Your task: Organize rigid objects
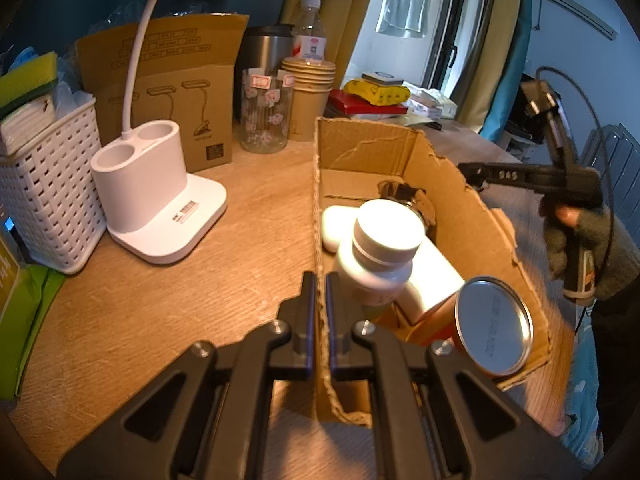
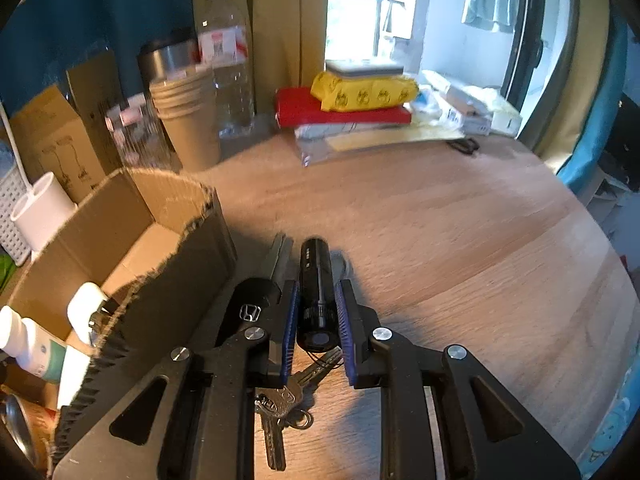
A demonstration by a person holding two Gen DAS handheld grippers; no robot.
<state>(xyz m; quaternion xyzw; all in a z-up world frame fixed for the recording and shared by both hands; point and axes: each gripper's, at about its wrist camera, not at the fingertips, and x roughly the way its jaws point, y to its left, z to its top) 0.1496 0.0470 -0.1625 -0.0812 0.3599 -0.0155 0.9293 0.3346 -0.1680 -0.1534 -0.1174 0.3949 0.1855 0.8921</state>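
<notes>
An open cardboard box [image 1: 404, 152] stands on the wooden table [image 1: 208, 280]. My left gripper [image 1: 319, 294] is shut on the box's torn left wall. Inside lie a white capped bottle [image 1: 380, 248], a white case [image 1: 334, 224], a white carton [image 1: 436, 280] and a tin with a metal lid [image 1: 494, 324]. To the right of the box [image 2: 132, 216], my right gripper [image 2: 317, 286] is shut on a black flashlight [image 2: 316, 280]. A bunch of keys [image 2: 276, 408] and a black car key fob [image 2: 250, 312] lie just below and left of it. In the left wrist view a gloved hand holds the right gripper [image 1: 472, 172] beside the box's right wall.
A white lamp base [image 1: 160, 208], a white basket [image 1: 44, 188], a lamp carton [image 1: 172, 92], a glass jar [image 1: 264, 112], stacked paper cups [image 1: 308, 96], a steel flask and a water bottle [image 2: 228, 64] stand along the back. Red and yellow packages [image 2: 360, 100] lie far right. Bare wood [image 2: 460, 248] spreads right of the box.
</notes>
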